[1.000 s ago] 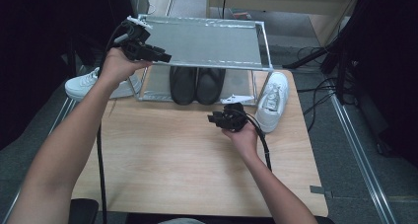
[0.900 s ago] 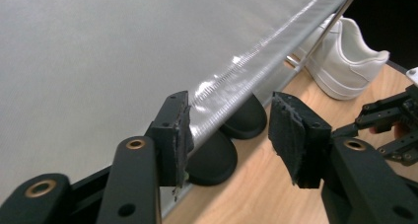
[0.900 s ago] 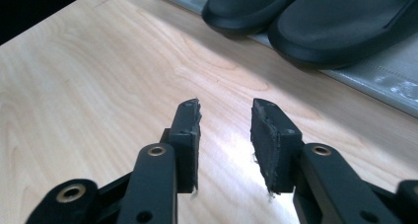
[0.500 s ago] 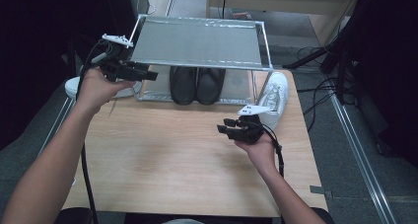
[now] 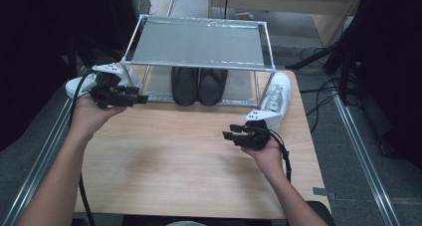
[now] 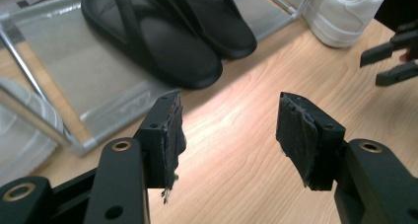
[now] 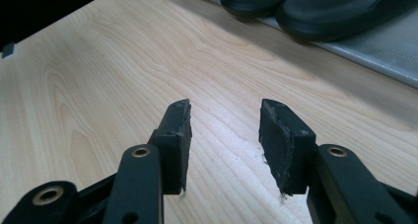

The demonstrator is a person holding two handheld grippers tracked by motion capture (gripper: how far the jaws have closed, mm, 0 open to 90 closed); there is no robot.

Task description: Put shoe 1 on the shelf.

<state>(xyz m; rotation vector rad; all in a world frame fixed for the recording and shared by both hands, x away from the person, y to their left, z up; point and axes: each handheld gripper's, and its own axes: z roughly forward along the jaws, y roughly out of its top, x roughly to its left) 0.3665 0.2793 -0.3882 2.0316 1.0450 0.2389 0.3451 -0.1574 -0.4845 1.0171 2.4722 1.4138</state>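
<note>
A pair of black slippers (image 5: 199, 85) sits on the lower shelf of a metal shoe rack (image 5: 199, 64). One white sneaker (image 5: 275, 97) lies on the table just right of the rack, and another (image 5: 82, 84) lies at its left. My left gripper (image 5: 143, 99) hovers by the rack's front left leg, pointing right. It is open and its jaws have just been opening on nothing. My right gripper (image 5: 228, 135) is over the table in front of the right sneaker, pointing left. It is also open and empty, and its jaws have just been opening. In the left gripper view the slippers (image 6: 162, 31) lie ahead of the left gripper (image 6: 229, 130).
The wooden table (image 5: 174, 171) has bare room across its front half. The rack's top shelf (image 5: 199, 42) holds nothing. Metal rails (image 5: 358, 146) run along both sides of the table, and cables (image 5: 318, 91) lie on the floor at the right.
My left hand has come down and to the left from the rack's top front corner to beside its front leg. My right hand has shifted right, toward the sneaker. Both pairs of jaws stand wider.
</note>
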